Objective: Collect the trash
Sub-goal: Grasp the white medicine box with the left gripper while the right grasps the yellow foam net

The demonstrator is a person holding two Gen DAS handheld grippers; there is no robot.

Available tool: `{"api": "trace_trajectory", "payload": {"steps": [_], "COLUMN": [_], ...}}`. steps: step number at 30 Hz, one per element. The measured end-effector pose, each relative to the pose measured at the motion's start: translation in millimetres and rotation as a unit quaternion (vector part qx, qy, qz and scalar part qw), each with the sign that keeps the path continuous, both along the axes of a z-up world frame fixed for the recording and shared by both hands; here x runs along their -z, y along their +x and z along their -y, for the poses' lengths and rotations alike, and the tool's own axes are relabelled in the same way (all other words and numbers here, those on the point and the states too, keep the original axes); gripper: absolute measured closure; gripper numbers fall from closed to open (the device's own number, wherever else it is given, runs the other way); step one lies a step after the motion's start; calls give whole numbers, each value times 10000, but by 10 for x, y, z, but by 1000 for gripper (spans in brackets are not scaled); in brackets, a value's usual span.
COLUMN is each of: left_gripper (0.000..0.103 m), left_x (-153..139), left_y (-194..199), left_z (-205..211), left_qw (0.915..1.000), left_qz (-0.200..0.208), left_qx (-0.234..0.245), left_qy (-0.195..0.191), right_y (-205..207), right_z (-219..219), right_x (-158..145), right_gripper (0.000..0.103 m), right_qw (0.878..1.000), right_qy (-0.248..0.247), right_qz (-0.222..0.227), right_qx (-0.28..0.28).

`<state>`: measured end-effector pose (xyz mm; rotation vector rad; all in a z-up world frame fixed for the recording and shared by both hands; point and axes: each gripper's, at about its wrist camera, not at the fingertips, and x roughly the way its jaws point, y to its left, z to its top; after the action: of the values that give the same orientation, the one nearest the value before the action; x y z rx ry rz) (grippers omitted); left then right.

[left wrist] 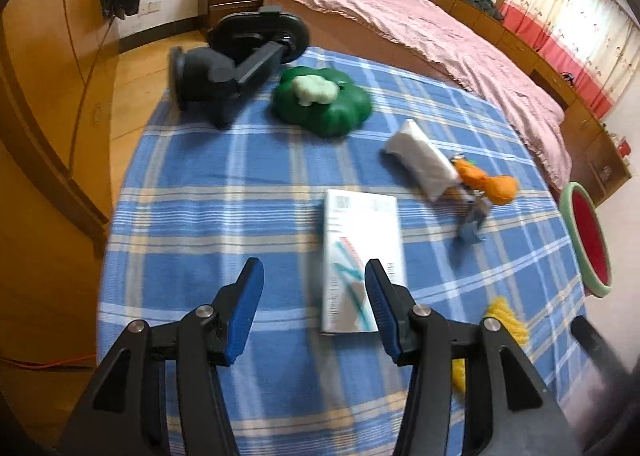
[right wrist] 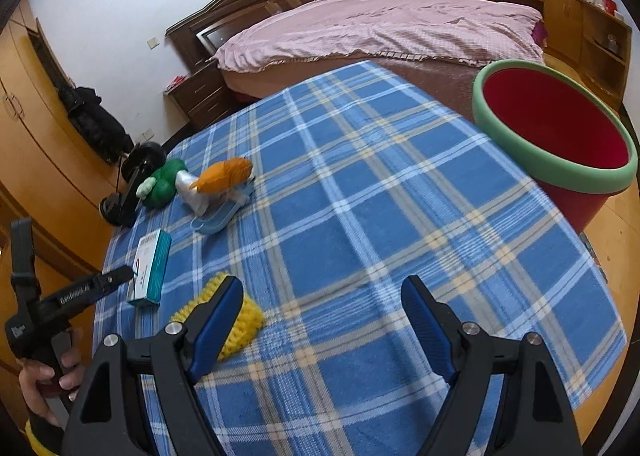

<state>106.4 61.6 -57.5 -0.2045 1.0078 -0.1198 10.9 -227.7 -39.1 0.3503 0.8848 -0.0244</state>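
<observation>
A white and teal carton point(left wrist: 362, 260) lies flat on the blue plaid tablecloth point(left wrist: 240, 184); it also shows in the right wrist view point(right wrist: 150, 268). My left gripper point(left wrist: 314, 276) is open just above the cloth, its right finger over the carton's near end. A white packet point(left wrist: 420, 160), an orange wrapper point(left wrist: 488, 180) and a blue scrap point(left wrist: 472, 228) lie beyond. A yellow knitted piece point(right wrist: 240, 316) lies by my open, empty right gripper point(right wrist: 322, 296). The red bin with a green rim point(right wrist: 560, 136) stands at the table's right edge.
A green cushion-like toy point(left wrist: 324, 100) with a pale lump and a black phone stand point(left wrist: 240, 60) sit at the table's far left. A bed with a pink cover point(right wrist: 380, 28) lies beyond the table. Wooden wardrobes point(left wrist: 40, 136) stand on the left.
</observation>
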Motion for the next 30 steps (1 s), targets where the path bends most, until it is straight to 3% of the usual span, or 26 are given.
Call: {"api": "trace_trajectory", "payload": {"steps": [8,20,30], "left_gripper": [49,49,52], "left_x": [105,184,110], "left_y": [63,77,-63], "left_z": [306,394,144], "left_qw": [9993,9982,9993], "left_qz": [-98,84,251], "left_qx": [355,331,61], "left_qy": [41,498,289], "right_y": [-2,38,111], "right_z": [18,-134,-395], "right_x": [23,79,188], "right_gripper": [20,20,31], "right_qw": [10000,9997,9971], "right_qy": [-8,13,49], "right_qz": [-39,-86,-225], "right_qx": [52,-210,-721]}}
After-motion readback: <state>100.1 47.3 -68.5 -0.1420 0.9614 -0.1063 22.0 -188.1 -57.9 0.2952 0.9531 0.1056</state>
